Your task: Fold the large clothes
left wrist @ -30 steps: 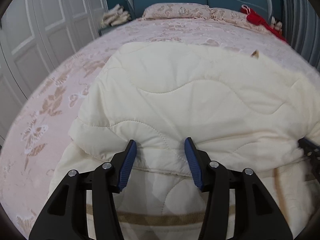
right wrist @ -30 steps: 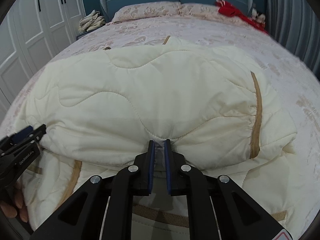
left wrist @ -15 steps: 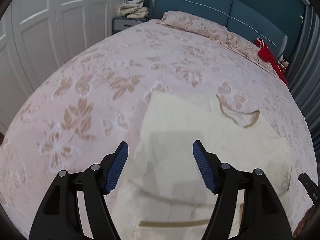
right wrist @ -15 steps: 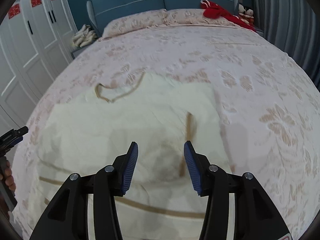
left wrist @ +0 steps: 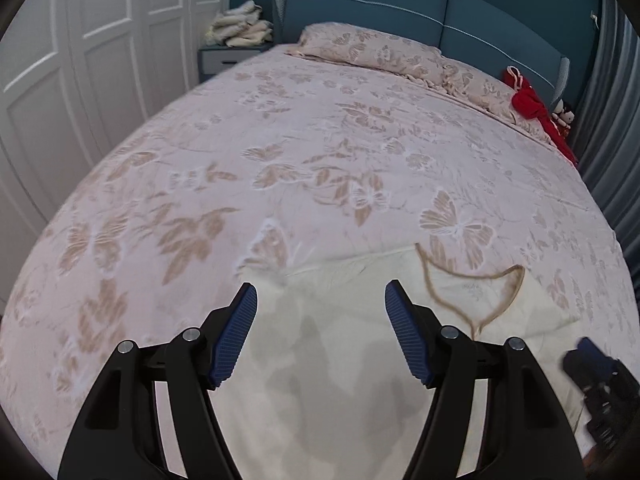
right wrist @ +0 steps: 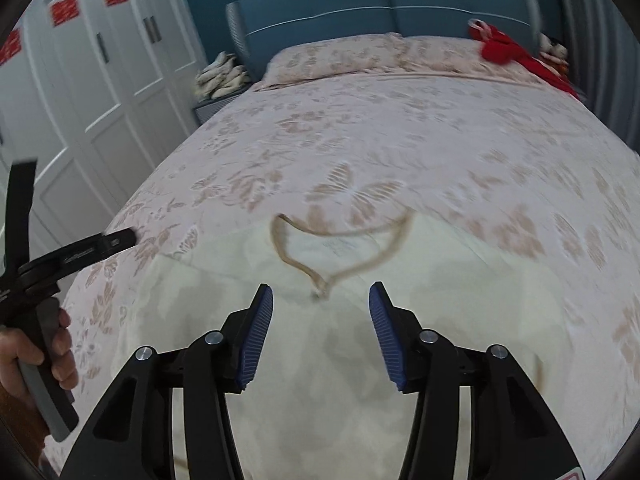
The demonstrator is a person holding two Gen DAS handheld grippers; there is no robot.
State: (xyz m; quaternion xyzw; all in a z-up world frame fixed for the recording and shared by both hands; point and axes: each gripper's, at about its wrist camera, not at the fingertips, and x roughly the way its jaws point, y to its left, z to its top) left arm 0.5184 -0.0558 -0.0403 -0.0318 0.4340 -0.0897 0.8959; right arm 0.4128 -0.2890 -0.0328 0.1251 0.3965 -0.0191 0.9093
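A: Where's the garment (right wrist: 328,360)?
B: Flat on the bed (right wrist: 440,140), cream, tan V-neck (right wrist: 340,248) toward the pillows (left wrist: 380,50).
A: Left gripper (left wrist: 320,334)?
B: Above it, fingers well apart, nothing btwn; jaws just opened a bit more.
A: Right gripper (right wrist: 320,332)?
B: Also apart & empty, jaws just opened. Garment's under both, not held.

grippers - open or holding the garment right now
Left gripper: open, holding nothing.
Right gripper: open, just released, garment lies below.
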